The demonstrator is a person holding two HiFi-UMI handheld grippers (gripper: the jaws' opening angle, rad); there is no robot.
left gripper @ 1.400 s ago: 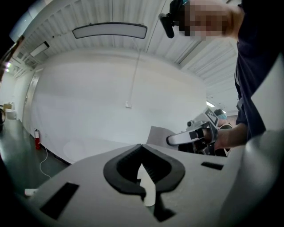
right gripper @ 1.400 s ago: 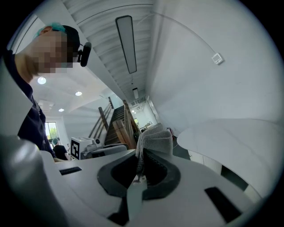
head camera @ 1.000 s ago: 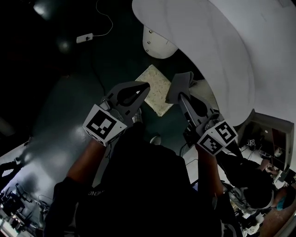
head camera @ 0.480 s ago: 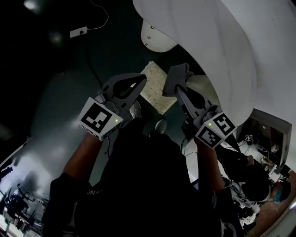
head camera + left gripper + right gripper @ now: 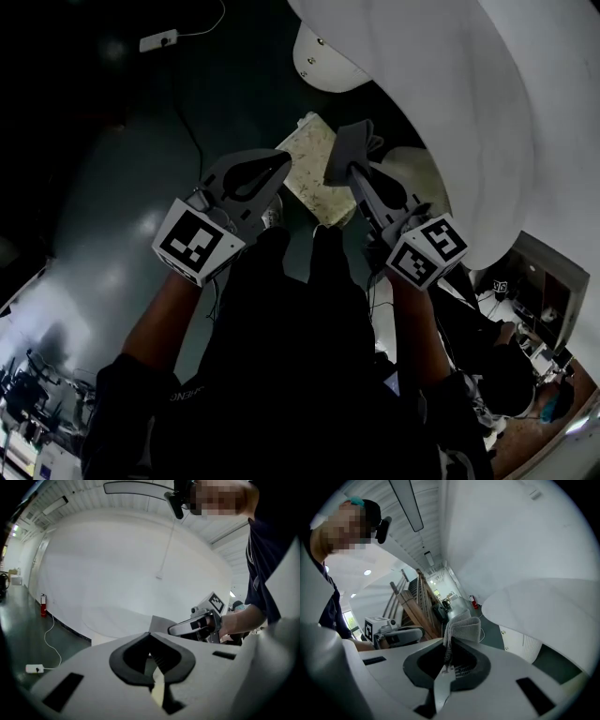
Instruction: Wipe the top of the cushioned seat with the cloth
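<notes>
Ribbed woven cloth (image 5: 465, 629), soft, grey. Speckled pale seat (image 5: 307, 169), rough-looking. Dark floor (image 5: 112, 234), glossy. Matt grey plastic right gripper (image 5: 451, 649).

- Cloth (image 5: 349, 148): plain grey.
- Seat (image 5: 307, 171): cream with fine dark speckles.
- Left gripper (image 5: 284, 157) and right gripper (image 5: 351, 171): light grey, with black jaw linings.
- Cubes (image 5: 194, 242): black-and-white square markers.
- Floor (image 5: 112, 187): dark green.
- Wall (image 5: 450, 94): white.
- Extinguisher (image 5: 43, 605): red.

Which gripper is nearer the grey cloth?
Right. The right gripper is shut on the cloth, which sticks out beyond its jaws; the left gripper, shut and empty, sits beside it without touching.
</notes>
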